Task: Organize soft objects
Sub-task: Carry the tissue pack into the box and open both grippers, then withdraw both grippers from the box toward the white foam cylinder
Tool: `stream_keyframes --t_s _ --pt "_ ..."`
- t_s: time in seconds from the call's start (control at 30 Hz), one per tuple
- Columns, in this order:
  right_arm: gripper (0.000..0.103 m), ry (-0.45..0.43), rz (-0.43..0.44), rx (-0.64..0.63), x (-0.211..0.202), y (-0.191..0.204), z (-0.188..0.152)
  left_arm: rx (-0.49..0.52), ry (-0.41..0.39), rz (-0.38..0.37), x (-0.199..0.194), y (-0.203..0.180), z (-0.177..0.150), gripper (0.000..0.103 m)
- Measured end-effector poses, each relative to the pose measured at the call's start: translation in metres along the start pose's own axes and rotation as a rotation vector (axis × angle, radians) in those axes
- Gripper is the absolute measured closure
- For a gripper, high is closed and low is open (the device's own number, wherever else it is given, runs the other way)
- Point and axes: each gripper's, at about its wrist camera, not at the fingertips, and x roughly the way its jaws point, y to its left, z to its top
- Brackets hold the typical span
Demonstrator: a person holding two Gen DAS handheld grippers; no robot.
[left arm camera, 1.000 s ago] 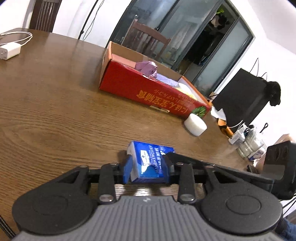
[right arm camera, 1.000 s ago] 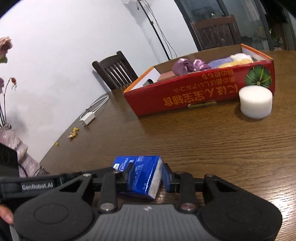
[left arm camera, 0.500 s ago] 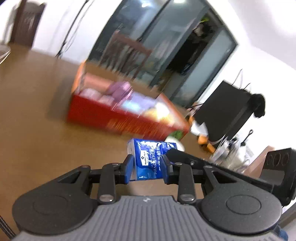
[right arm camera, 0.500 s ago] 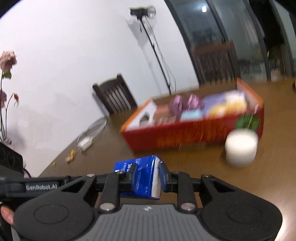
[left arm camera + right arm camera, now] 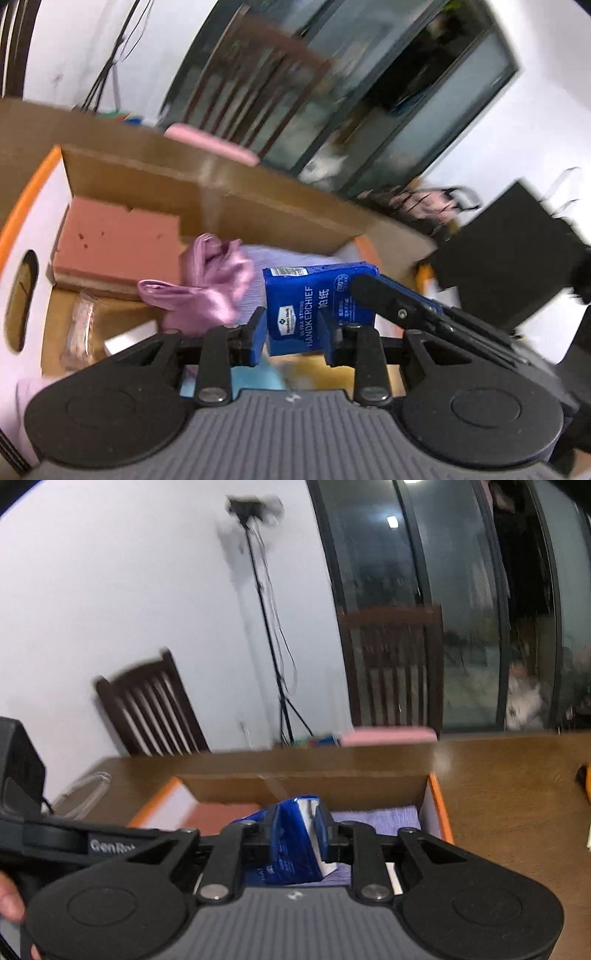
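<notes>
**Tissue pack held over the open box**

Nearest, both tools gripped one thing: the left hand-held gripper (image 5: 292,338) pinched the lower end of the blue tissue pack (image 5: 314,306), and the right hand-held gripper (image 5: 292,834) was clamped on the same pack from the other side, its arm crossing the left view. The pack hung in the air above the cardboard box (image 5: 221,192), not resting on anything I could see.

Below it the box already held a pink satin cloth (image 5: 210,284), a salmon sponge block (image 5: 118,243) against the near-left wall, and a lilac cloth (image 5: 376,818) toward the right end. So I judged the sorting well along, with this pack left to lower and release.

Room looked tight: the satin cloth bulged just beside the pack, and the tall back wall stood close behind. The clearest gap seemed to lie over the lilac cloth. Beyond the box, the worktop (image 5: 509,797) ran on to a chair (image 5: 391,672) and dark glass doors.
</notes>
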Motion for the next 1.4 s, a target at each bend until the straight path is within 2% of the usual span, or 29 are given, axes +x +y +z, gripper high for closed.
stream_keyframes --t_s 0.07,0.17,0.3,0.37,0.5,0.57,0.73,0.83,0.9,0.97,1.03,1.07,1.27,1.4 --pt "0.085 0.095 -0.004 0.012 0.032 -0.008 -0.004 -0.001 0.045 0.058 0.015 0.01 -0.001 0.075" --pt "0.083 0.219 0.005 -0.006 0.063 -0.009 -0.017 0.05 0.036 0.078 0.011 0.017 -0.007 0.074" --pt "0.084 0.29 0.143 0.164 0.071 -0.029 -0.02 0.038 0.029 0.084 0.005 0.024 -0.01 0.074" --pt "0.084 0.307 0.146 0.154 0.076 -0.032 -0.019 0.079 0.037 0.103 0.009 0.019 -0.013 0.074" --pt "0.08 0.311 0.098 0.092 0.08 -0.018 -0.014 0.07 0.033 0.117 0.005 0.015 -0.012 0.068" --pt "0.074 0.297 0.083 0.071 0.069 -0.013 -0.012 0.079 0.0 0.107 -0.011 0.009 -0.013 0.059" --pt "0.066 0.144 0.035 -0.034 0.004 0.0 0.004 0.183 -0.11 0.094 -0.08 -0.019 -0.014 0.053" --pt "0.059 0.062 0.001 -0.096 -0.046 0.004 0.018 0.259 -0.2 0.115 -0.134 -0.038 -0.022 0.035" --pt "0.055 0.005 -0.011 -0.135 -0.084 0.007 0.022 0.322 -0.266 0.157 -0.171 -0.051 -0.035 0.032" --pt "0.047 -0.044 -0.013 -0.172 -0.119 0.011 0.021 0.382 -0.344 0.2 -0.208 -0.06 -0.053 0.023" --pt "0.045 -0.091 -0.012 -0.203 -0.152 0.016 0.014 0.429 -0.412 0.217 -0.232 -0.07 -0.073 0.016" --pt "0.043 -0.104 -0.012 -0.212 -0.165 0.015 0.012 0.46 -0.442 0.225 -0.243 -0.076 -0.084 0.016" --pt "0.038 -0.18 -0.001 -0.245 -0.211 0.03 -0.005 0.54 -0.531 0.304 -0.267 -0.105 -0.135 0.011" --pt "0.033 -0.228 0.019 -0.234 -0.234 0.033 -0.038 0.546 -0.571 0.314 -0.283 -0.112 -0.183 0.004"
